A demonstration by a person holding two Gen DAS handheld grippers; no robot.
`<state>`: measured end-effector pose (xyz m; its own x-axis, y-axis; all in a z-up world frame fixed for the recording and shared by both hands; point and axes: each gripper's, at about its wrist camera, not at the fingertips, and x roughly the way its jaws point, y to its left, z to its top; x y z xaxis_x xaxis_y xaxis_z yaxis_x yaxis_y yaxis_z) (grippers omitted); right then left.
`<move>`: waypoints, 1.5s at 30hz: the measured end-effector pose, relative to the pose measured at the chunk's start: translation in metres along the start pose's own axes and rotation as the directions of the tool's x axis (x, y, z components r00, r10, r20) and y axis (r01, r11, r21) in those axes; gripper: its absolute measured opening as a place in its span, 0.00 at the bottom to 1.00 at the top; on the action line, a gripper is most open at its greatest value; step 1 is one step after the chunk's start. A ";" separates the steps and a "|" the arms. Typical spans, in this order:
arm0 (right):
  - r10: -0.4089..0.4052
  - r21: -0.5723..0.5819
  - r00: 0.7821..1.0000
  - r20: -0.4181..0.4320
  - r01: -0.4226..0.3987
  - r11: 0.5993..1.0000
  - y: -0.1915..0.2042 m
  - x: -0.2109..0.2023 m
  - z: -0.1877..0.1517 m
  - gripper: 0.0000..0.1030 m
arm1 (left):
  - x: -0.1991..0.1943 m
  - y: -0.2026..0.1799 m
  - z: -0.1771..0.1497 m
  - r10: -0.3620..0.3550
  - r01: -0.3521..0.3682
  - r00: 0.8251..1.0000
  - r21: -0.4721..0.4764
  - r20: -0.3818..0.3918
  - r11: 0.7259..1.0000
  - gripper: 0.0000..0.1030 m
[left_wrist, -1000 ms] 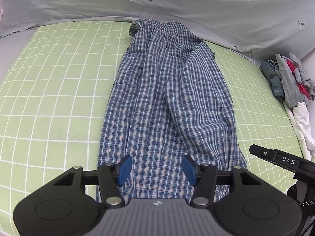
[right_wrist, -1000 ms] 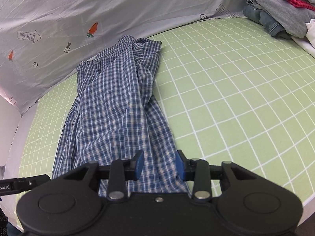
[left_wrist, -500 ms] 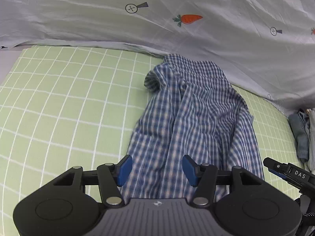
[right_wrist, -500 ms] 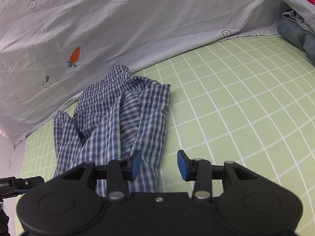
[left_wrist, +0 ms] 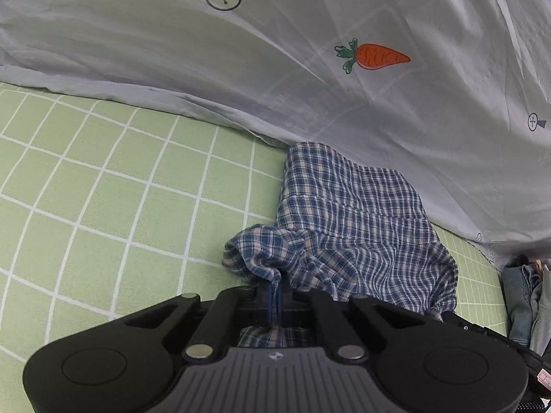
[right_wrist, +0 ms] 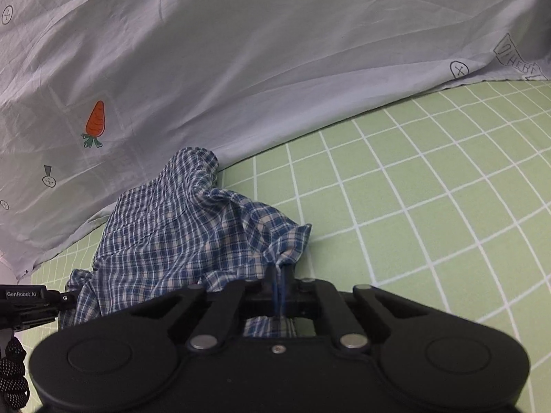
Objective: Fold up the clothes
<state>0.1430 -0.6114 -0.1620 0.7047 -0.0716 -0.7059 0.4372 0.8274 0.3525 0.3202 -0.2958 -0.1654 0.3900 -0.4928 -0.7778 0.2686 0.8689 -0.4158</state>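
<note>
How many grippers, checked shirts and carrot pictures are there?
Grippers: 2, the left gripper and the right gripper, each shut on the checked shirt
Checked shirts: 1
Carrot pictures: 1, one carrot on the grey sheet, seen in both views
Total: 4

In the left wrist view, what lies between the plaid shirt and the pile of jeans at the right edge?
Only bare green checked sheet lies between the shirt and the jeans; the left wrist view shows this.
</note>
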 end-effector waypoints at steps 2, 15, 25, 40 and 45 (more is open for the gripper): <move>-0.015 -0.039 1.000 0.012 0.016 0.999 0.003 0.008 0.006 0.01 | 0.003 -0.005 0.002 0.022 -0.023 1.000 0.041 0.016 0.999 0.02; -0.096 -0.103 0.995 0.023 0.098 0.990 0.014 0.021 0.023 0.43 | -0.018 -0.008 0.011 0.041 -0.042 0.998 0.022 0.047 0.999 0.37; -0.097 0.009 0.994 -0.053 0.098 0.995 -0.007 -0.078 -0.055 0.80 | -0.136 -0.023 -0.070 0.085 -0.088 0.993 0.039 0.077 0.995 0.73; -0.050 0.000 0.986 -0.159 0.050 0.999 -0.014 -0.210 -0.238 0.46 | -0.232 0.000 -0.262 0.187 -0.188 0.973 0.000 -0.136 0.982 0.72; -0.057 0.022 0.983 -0.175 0.062 0.998 -0.015 -0.239 -0.269 0.46 | -0.243 0.002 -0.291 0.191 -0.189 0.966 0.027 -0.173 0.982 0.72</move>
<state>-0.1824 -0.4571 -0.1643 0.5702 -0.0201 -0.8213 0.4918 0.8091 0.3217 -0.0301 -0.1607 -0.1148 0.2753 -0.3026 -0.9125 0.2141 0.9446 -0.2486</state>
